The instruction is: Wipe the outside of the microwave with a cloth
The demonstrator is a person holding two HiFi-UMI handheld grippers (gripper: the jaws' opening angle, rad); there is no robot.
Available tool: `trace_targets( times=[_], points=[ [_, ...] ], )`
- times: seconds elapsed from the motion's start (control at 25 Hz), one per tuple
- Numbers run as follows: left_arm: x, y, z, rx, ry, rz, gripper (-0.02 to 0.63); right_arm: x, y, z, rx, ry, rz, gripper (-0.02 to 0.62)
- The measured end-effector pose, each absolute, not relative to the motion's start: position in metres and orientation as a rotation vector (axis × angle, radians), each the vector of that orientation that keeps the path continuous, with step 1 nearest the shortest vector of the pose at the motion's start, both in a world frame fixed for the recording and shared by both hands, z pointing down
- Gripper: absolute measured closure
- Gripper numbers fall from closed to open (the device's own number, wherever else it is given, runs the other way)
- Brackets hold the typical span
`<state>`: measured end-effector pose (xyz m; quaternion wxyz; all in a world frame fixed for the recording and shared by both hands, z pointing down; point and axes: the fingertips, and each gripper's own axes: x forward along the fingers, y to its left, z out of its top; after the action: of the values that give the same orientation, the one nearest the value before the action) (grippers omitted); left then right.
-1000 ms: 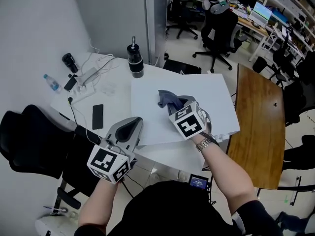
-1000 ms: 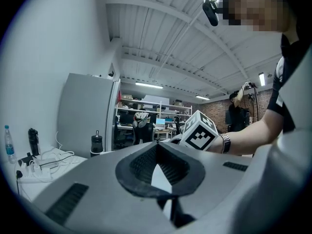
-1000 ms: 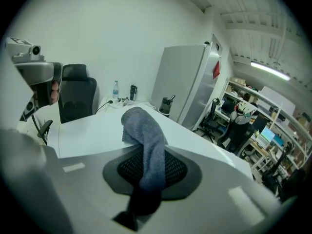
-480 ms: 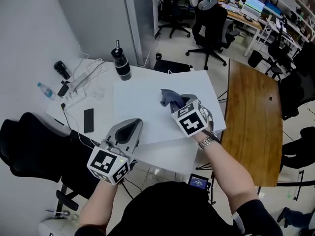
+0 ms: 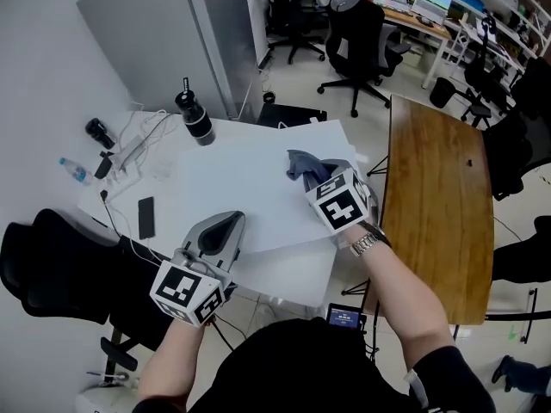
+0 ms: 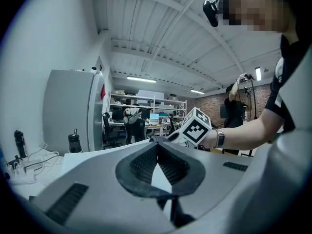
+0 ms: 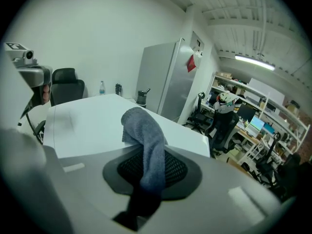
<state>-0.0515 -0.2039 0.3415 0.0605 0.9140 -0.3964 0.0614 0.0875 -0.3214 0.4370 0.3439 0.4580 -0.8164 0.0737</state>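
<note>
While looking steeply down in the head view: one white microwave point(image 5: 250, 188) on one white table point(image 5: 284, 275), flat top facing up. Two grippers over it. Right gripper point(image 5: 317, 172) near the top's far right corner, pinching one grey cloth point(image 5: 299, 163) bunched on that top. Left gripper point(image 5: 226, 222) at the near edge, carrying nothing. On the table left of the microwave: one black flask point(image 5: 195, 120), one dark phone point(image 5: 145, 217), one small water bottle point(image 5: 73, 170), one power strip point(image 5: 129, 155) with cables. To the right, one wooden table point(image 5: 430, 188).

Left gripper view: both fingers point(image 6: 141, 162) pressed together at the tips, nothing between. Beyond them, the right gripper's marker cube and one wristwatch point(image 6: 220, 138) on the arm behind it.

Right gripper view: fingers clamped on the cloth, one fold hanging down between the pads, the rest heaped forward onto the microwave top. Behind, one tall grey cabinet point(image 7: 163, 77).
</note>
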Motion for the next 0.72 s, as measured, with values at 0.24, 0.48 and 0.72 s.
trace_targets(
  times=[0.24, 0.48, 0.72],
  points=[
    [-0.032, -0.207, 0.345, 2.762, -1.2, 0.213, 0.601, 0.119, -0.328, 0.437, 1.22, -2.121, 0.203, 0.528],
    [-0.016, -0.207, 0.351, 2.75, -1.204, 0.255, 0.601, 0.151, -0.333, 0.435, 1.255, -2.135, 0.226, 0.528],
    [-0.005, -0.205, 0.357, 2.737, -1.21, 0.298, 0.601, 0.179, -0.336, 0.436, 1.282, -2.151, 0.258, 0.528]
  ],
)
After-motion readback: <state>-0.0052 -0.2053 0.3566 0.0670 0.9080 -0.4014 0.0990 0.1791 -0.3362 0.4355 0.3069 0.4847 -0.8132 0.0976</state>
